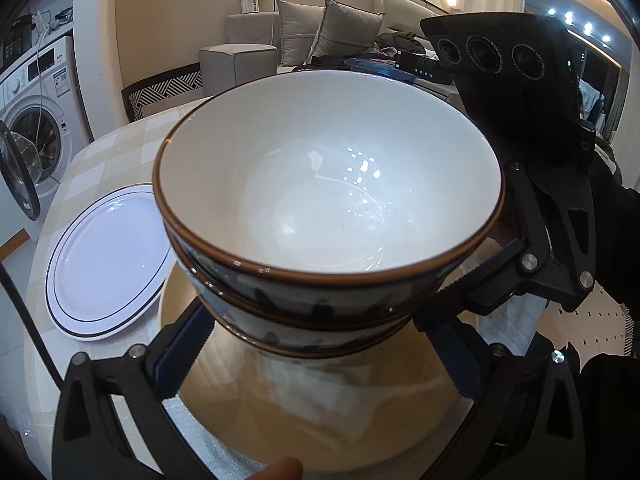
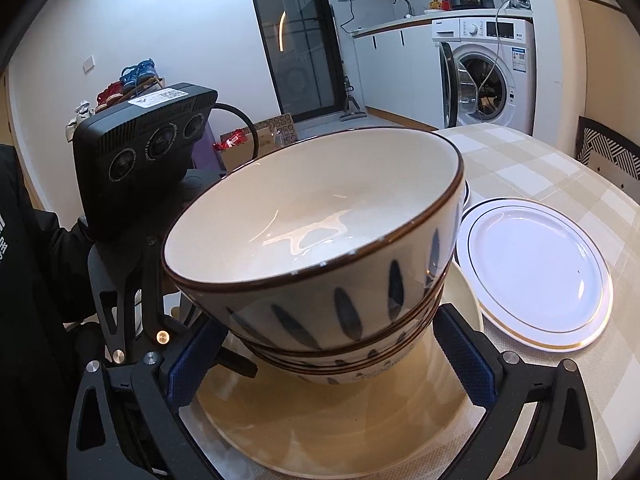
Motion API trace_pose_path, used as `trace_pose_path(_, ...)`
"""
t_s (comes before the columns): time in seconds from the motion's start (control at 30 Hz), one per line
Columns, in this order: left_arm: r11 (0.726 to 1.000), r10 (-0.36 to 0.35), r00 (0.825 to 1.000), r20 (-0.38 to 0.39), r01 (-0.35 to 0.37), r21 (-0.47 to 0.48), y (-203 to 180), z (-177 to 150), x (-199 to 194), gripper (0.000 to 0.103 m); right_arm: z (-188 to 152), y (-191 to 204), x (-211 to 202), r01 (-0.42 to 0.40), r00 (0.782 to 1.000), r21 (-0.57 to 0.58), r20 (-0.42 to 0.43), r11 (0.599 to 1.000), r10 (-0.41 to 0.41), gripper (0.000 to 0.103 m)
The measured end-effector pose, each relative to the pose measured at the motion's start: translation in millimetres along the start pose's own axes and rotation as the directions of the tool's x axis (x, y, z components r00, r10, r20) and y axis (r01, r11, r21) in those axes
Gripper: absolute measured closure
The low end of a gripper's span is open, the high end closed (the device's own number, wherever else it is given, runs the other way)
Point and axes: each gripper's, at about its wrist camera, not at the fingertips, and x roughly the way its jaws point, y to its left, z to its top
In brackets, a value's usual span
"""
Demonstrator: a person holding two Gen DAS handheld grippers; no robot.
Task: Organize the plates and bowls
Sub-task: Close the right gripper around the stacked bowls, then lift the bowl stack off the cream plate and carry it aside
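Observation:
A stack of three white bowls [image 1: 328,208] with brown rims and blue leaf marks stands on a cream plate [image 1: 320,412]. It also shows in the right wrist view [image 2: 320,240], on the same cream plate [image 2: 320,432]. My left gripper [image 1: 316,344] is open, its blue pads either side of the lowest bowl, not pressing it. My right gripper [image 2: 324,364] is open the same way from the opposite side. A white plate [image 1: 108,264] with dark rim lines lies to the left; the right wrist view shows it [image 2: 536,276] to the right.
The round table [image 1: 116,152] has a beige checked cloth. A washing machine [image 2: 488,76] with its door open stands beyond the table edge. A patterned chair back [image 1: 164,92] and a sofa [image 1: 280,48] are behind the table. Each gripper appears in the other's view.

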Motion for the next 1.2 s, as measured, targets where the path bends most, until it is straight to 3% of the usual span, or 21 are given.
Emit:
trace_pose_path(0.6, 1.0, 0.003, 1.0, 0.017, -0.003, -0.018, 1.9, 0.0, 1.0, 0.0, -3.9, 7.4, -2.0, 0.015, 1.0, 0.032, -0.003, 0.999, -0.014, 0.0)
trace_pose_path(1.0, 1.0, 0.006, 1.0, -0.005, -0.006, 0.011, 0.1, -4.9, 5.9, 0.0, -11.9, 10.1, -1.9, 0.039, 0.997, 0.043, -0.063, 0.998, -0.036, 0.0)
trace_pose_path(1.2, 0.999, 0.03, 0.999, -0.019, -0.03, 0.031, -1.3, -1.8, 13.7, 0.0, -9.5, 6.1, 10.3, 0.005, 0.997, 0.057, -0.074, 0.998, 0.0, 0.0)
